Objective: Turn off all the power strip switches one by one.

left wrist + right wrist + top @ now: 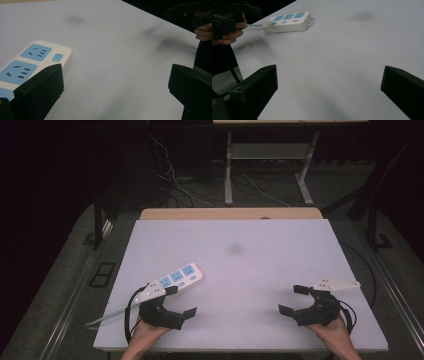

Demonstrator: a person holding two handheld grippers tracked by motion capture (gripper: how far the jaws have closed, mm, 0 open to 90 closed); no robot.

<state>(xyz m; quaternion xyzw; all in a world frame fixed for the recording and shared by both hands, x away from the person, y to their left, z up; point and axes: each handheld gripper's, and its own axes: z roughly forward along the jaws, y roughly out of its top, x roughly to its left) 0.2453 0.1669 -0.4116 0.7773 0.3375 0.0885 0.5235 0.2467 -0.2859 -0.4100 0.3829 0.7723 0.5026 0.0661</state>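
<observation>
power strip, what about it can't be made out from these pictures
- Power strip, high view: its near end is covered by the left claw and its grey plate.
- Left gripper view: the strip runs off the left edge, partly behind one jaw.
- Cable, high view: the far end leaves the table edge, so any plug is unseen.
- Right gripper view: socket holes are too small to read.

A: What lies on the white table [235, 270]?

B: A white power strip [178, 276] with 3 blue sockets, at the left, its pale cable [107, 316] running off toward the near left edge.

A: And the 2 grippers?

B: The left gripper [181, 301] sits just beside the strip's near end, jaws spread with nothing between them. The right gripper [293, 299] is well apart at the near right, jaws also spread and empty. A hand holds each from the bottom edge.
</observation>
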